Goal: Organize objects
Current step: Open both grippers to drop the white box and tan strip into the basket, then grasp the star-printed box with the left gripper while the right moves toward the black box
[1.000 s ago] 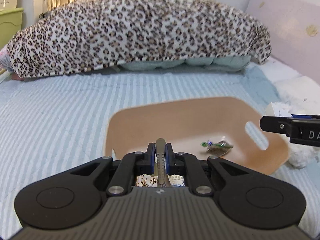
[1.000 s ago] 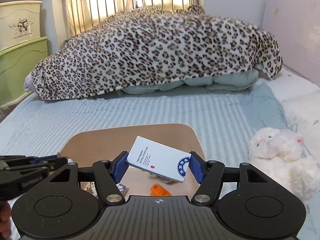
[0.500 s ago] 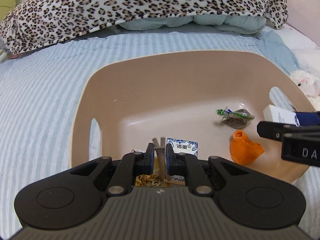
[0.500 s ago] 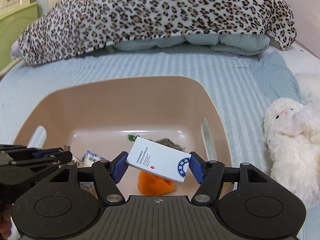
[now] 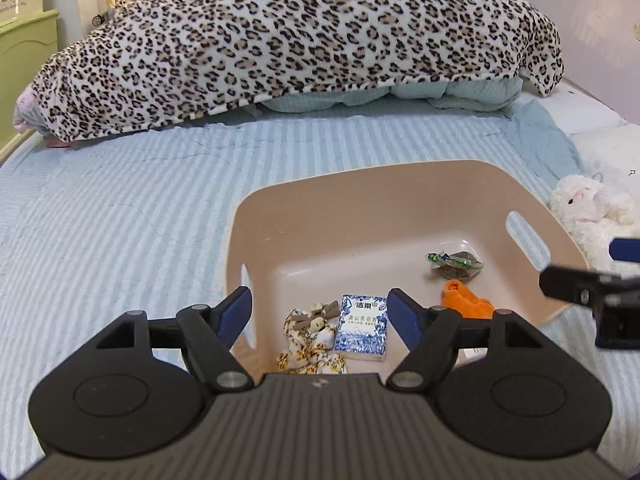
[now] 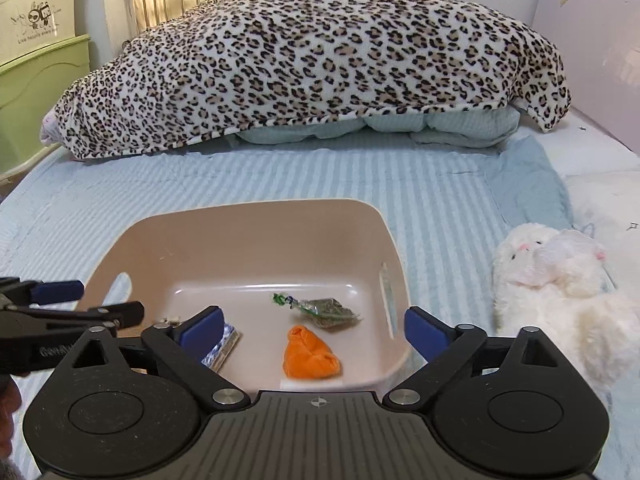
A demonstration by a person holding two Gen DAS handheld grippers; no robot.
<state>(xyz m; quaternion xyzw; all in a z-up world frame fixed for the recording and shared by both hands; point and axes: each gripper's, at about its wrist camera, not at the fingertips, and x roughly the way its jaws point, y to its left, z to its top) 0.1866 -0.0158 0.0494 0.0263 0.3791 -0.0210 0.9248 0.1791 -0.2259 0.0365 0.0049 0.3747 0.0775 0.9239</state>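
A: Through the left wrist view we are seeing our left gripper (image 5: 320, 312) spread, holding nothing, the floral bundle (image 5: 310, 340) and blue packet (image 5: 363, 327) lying at six o'clock in the beige bin (image 5: 360, 200).

B: Our right gripper (image 6: 312, 328) is gaping too; only here are we seeing the orange pouch (image 6: 311, 358) whole, the plush toy (image 6: 560, 280) at three o'clock.

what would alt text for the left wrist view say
An open left gripper hangs over a beige bin on a blue striped bedspread. In the bin lie a flowered cloth bundle, a blue and white packet, an orange cloth and a green packet. A leopard blanket lies behind.
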